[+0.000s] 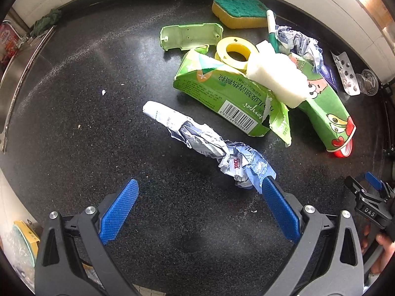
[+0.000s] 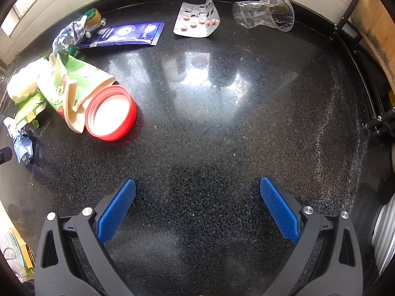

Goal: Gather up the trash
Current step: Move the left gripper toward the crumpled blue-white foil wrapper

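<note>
Now the left gripper (image 1: 200, 187) is spread wide and holds nothing, low over the dark speckled stone counter (image 1: 86, 113). The long crumpled white and blue paper wrapper (image 1: 205, 143) lies flat on the counter just in front of it, and its near blue end touches the right-side finger pad (image 1: 279, 209). I judge this wrapper to be very light, soft and easy to crush, so it can slip or spring away. The thick bunched part near the red print looks the best place to pinch, because the thin far end would only bend.

The right gripper (image 2: 197, 194) is also spread and empty, above a bare part of the counter. A red plastic screw lid (image 2: 111, 113) and a crushed clear plastic cup (image 2: 265, 12) lie well apart from it.
</note>
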Demonstrator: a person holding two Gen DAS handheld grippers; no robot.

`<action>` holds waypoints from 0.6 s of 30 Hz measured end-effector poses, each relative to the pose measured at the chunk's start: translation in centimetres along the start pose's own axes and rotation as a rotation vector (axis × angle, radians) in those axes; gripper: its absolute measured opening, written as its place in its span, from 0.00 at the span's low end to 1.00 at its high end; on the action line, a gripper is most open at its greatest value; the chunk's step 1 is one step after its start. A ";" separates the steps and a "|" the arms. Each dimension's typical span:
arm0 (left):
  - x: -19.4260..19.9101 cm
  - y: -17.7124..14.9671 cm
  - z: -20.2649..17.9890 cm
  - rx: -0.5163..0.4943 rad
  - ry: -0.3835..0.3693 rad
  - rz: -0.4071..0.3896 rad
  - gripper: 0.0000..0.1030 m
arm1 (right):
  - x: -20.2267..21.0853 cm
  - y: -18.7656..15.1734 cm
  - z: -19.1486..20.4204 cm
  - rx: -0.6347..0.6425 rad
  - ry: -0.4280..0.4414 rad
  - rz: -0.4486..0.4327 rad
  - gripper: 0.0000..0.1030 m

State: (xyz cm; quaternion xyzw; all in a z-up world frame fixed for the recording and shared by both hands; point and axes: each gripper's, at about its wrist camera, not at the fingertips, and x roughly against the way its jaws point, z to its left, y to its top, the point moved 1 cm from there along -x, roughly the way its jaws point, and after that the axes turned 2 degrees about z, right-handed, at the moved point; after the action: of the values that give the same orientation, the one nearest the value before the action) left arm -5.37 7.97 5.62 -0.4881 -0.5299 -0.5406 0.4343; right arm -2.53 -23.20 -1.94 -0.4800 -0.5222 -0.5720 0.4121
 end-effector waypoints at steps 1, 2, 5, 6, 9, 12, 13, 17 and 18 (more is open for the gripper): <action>-0.1 0.2 -0.5 -0.003 0.001 0.000 0.95 | 0.0 0.0 0.2 0.010 0.002 0.015 0.95; 0.0 0.3 -0.7 -0.006 0.001 -0.001 0.95 | 0.0 0.0 0.2 0.010 -0.002 0.027 0.94; 0.1 0.1 -1.1 -0.016 0.000 -0.003 0.95 | 0.6 0.0 -0.1 -0.020 -0.013 0.017 0.94; 0.2 0.0 -1.2 -0.014 0.000 -0.003 0.95 | 1.0 0.0 -0.3 -0.028 -0.012 0.008 0.94; 0.0 -0.4 -1.5 -0.003 0.000 0.000 0.95 | 2.3 0.4 -1.3 -0.052 -0.007 -0.030 0.94; -0.2 -0.7 -1.5 0.011 -0.004 0.005 0.95 | 3.2 0.9 -1.7 -0.072 0.010 -0.046 0.94; -0.3 -0.7 -1.4 0.014 -0.006 0.005 0.95 | 3.3 1.0 -1.6 -0.076 0.013 -0.047 0.94; -0.4 -0.9 -1.2 0.015 -0.009 0.002 0.95 | 3.4 1.3 -2.0 -0.082 0.021 -0.037 0.94; -0.3 -0.8 -1.1 0.012 -0.010 0.001 0.95 | 3.3 1.3 -2.1 -0.083 0.023 -0.035 0.94</action>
State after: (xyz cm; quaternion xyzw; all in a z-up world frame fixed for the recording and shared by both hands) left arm -6.22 6.92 5.20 -0.4884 -0.5352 -0.5346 0.4350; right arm -2.21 -25.36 1.58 -0.4810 -0.5017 -0.6055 0.3878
